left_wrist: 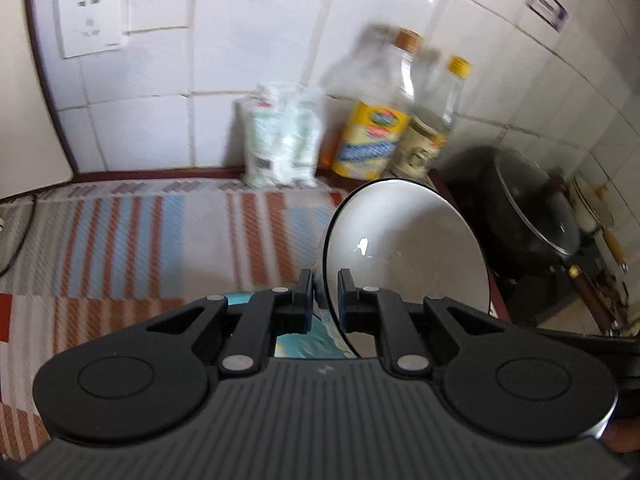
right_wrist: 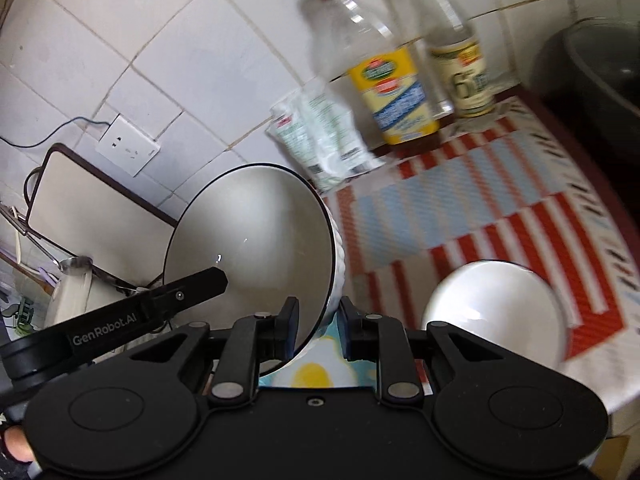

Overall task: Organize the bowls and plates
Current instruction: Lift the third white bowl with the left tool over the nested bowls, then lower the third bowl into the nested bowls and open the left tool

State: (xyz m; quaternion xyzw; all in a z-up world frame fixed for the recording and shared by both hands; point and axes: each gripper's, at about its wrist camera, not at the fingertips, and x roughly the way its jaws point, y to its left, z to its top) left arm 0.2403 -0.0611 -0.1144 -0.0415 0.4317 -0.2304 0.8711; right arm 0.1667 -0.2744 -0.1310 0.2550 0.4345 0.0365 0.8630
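Note:
My left gripper [left_wrist: 325, 280] is shut on the rim of a white bowl with a dark rim [left_wrist: 404, 248], held tilted above the striped mat [left_wrist: 140, 232]. My right gripper [right_wrist: 318, 312] is shut on the rim of a second white bowl with a dark rim [right_wrist: 256, 236], also tilted in the air. The left gripper's finger [right_wrist: 192, 286] reaches into that bowl's opening in the right wrist view. A third white bowl [right_wrist: 496, 312] sits on the mat at the right. A plate with a yellow and blue pattern [right_wrist: 316, 372] lies under both grippers.
Two oil bottles [left_wrist: 380, 128] and a white bag [left_wrist: 284, 136] stand against the tiled wall. A black pot [left_wrist: 524, 216] sits at the right. A wall socket [left_wrist: 92, 20] and a cutting board [right_wrist: 92, 208] are at the left.

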